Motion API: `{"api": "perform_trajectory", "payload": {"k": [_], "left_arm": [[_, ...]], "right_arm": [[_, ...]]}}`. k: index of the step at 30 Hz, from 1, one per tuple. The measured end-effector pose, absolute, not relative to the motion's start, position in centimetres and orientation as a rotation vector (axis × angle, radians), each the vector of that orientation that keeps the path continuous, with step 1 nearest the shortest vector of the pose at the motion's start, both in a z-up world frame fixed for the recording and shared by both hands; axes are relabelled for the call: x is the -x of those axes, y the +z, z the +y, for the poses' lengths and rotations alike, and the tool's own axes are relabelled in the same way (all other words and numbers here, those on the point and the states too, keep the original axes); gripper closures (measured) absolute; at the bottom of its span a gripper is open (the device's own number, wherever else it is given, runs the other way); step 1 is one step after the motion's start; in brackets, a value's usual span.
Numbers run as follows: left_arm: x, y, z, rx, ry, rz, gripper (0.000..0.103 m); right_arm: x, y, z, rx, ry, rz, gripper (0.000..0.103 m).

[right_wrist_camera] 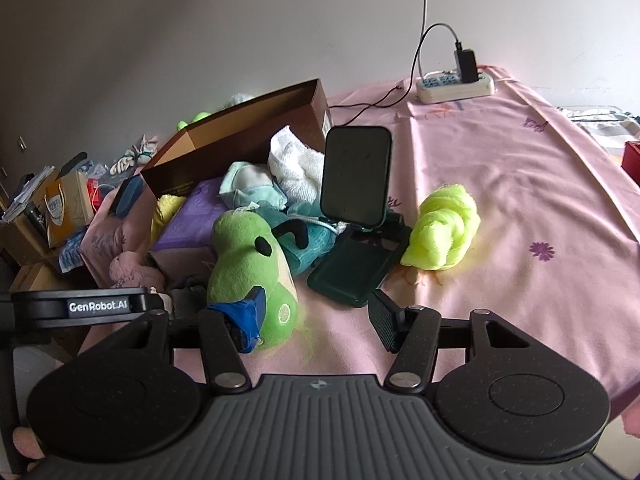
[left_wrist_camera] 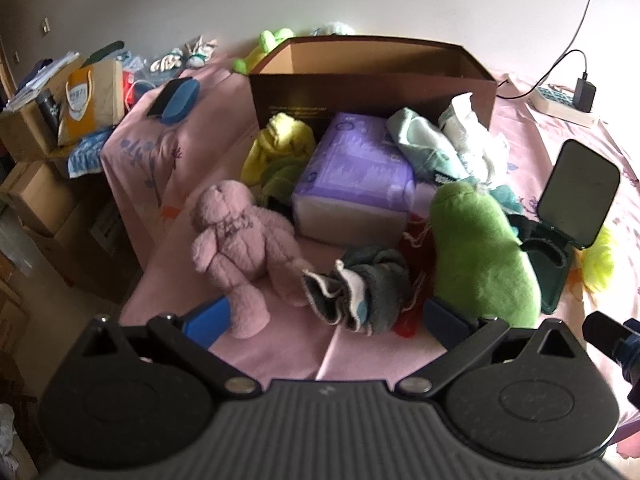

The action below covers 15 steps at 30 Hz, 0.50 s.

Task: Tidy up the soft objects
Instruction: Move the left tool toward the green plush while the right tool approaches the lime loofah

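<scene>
Soft things lie heaped on a pink bedsheet (left_wrist_camera: 280, 360) before an open brown cardboard box (left_wrist_camera: 372, 80). In the left wrist view, a pink teddy bear (left_wrist_camera: 236, 240) lies left, grey socks (left_wrist_camera: 360, 292) in the middle, a green plush (left_wrist_camera: 480, 252) right, and a purple tissue pack (left_wrist_camera: 352, 176) behind. My left gripper (left_wrist_camera: 328, 320) is open and empty, its jaws either side of the socks. My right gripper (right_wrist_camera: 316, 316) is open and empty, its left fingertip (right_wrist_camera: 248, 320) against the green plush (right_wrist_camera: 248, 264). A neon yellow fluffy bundle (right_wrist_camera: 440, 232) lies apart to the right.
An open dark green case (right_wrist_camera: 356, 216) stands beside the plush. A power strip with a charger (right_wrist_camera: 456, 84) lies at the far edge. Yellow cloth (left_wrist_camera: 280, 144), mint cloth (left_wrist_camera: 420, 140) and a white towel (right_wrist_camera: 296, 160) crowd the box front. Cardboard boxes and bags (left_wrist_camera: 80, 108) stand left of the bed.
</scene>
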State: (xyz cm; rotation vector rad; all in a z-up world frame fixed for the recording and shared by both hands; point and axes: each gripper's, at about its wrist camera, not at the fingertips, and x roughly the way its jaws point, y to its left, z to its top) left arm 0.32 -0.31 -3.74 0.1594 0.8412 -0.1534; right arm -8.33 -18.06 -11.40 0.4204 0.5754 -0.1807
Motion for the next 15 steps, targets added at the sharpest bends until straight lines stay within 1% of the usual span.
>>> {"api": "perform_trajectory", "payload": {"k": [15], "left_arm": [[-1.5,-4.9,-0.4,-0.141,-0.165,0.875,0.0]], "right_arm": [[7.6,-12.6,-19.9,-0.438,-0.224,0.58,0.061]]}}
